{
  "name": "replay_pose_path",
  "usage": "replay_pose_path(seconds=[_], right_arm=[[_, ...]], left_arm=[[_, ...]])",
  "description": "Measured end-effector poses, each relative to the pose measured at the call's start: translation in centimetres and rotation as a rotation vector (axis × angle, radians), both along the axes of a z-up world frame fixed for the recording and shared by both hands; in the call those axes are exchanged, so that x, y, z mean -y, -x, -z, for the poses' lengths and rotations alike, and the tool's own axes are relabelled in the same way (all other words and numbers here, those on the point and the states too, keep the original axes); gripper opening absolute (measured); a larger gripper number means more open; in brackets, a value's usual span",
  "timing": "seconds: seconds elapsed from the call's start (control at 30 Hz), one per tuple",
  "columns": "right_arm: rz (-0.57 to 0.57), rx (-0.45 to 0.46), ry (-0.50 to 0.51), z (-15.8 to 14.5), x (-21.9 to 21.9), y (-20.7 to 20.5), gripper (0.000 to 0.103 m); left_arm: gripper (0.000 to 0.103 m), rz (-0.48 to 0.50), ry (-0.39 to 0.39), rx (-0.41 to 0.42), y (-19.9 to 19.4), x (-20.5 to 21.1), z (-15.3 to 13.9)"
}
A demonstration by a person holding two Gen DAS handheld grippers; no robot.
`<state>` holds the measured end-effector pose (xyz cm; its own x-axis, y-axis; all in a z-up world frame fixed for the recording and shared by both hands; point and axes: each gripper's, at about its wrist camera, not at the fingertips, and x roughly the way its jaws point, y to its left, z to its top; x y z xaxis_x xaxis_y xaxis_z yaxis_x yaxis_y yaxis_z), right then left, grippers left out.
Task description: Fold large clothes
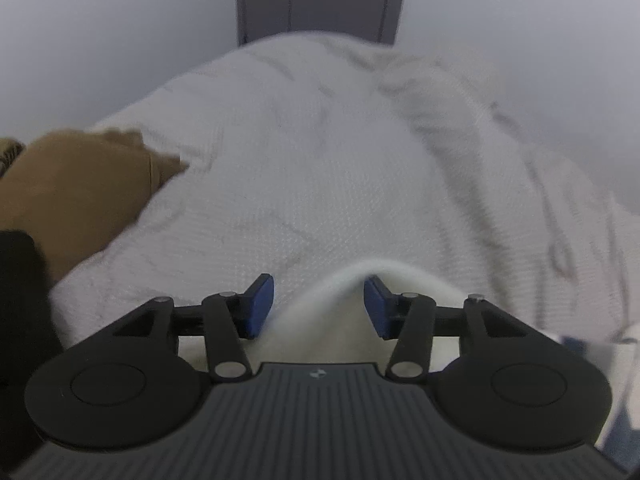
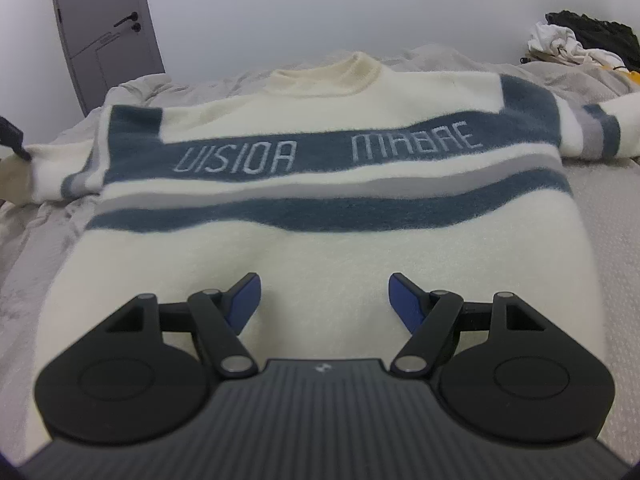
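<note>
Sweater flat on bed, both tools unloaded

Your right hand-held gripper (image 2: 324,300), jaws apart, faces the sweater (image 2: 320,216) hem at lower centre, collar toward frame top; your left hand-held gripper (image 1: 319,306), also apart, straddles a raised sleeve fold (image 1: 352,280).

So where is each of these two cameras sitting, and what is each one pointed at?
Left wrist view: sits on the left gripper, looking along its open blue-padded fingers, down at a cream sleeve on a white bedspread; brown cushion left.
Right wrist view: sits on the right gripper, open, facing the spread-out cream and blue sweater, with a grey door behind.
Shared: the same sweater, bed and door.
</note>
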<state>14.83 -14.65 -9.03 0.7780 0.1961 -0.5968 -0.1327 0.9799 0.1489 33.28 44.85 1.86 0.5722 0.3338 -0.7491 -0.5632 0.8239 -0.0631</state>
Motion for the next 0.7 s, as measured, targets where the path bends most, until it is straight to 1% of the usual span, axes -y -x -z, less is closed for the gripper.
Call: replay_pose_path(seconds=[0.03,0.13,0.2,0.27,0.33,0.4,0.53,0.7], right_arm=[[-0.001,0.004,0.002,-0.1,0.0,0.3,0.072],[0.000,0.015,0.004,-0.5,0.1,0.8,0.072],[-0.001,0.018,0.004,-0.6,0.2,1.3,0.072],[-0.005,0.022,0.005,-0.8,0.3,1.6,0.072],[-0.008,0.029,0.006,-0.9,0.4,2.0,0.072],[-0.009,0.033,0.005,-1.0,0.4,2.1,0.072],[-0.007,0.031,0.002,-1.0,0.4,1.9,0.072],[-0.003,0.026,0.007,-0.7,0.4,1.3,0.072]], left_arm=[[0.056,0.008,-0.010,0.032,0.8,0.5,-1.1],[0.056,0.026,-0.035,0.090,2.3,1.5,-3.6],[0.056,0.034,-0.030,0.122,3.2,1.9,-4.4],[0.056,0.045,-0.015,0.136,3.7,2.4,-4.4],[0.056,0.057,-0.022,0.121,3.9,3.1,-3.4],[0.056,0.058,-0.027,0.102,3.9,3.5,-1.6],[0.055,0.012,-0.005,0.076,3.3,3.3,2.9],[0.055,-0.023,-0.013,0.027,1.4,2.9,7.4]])
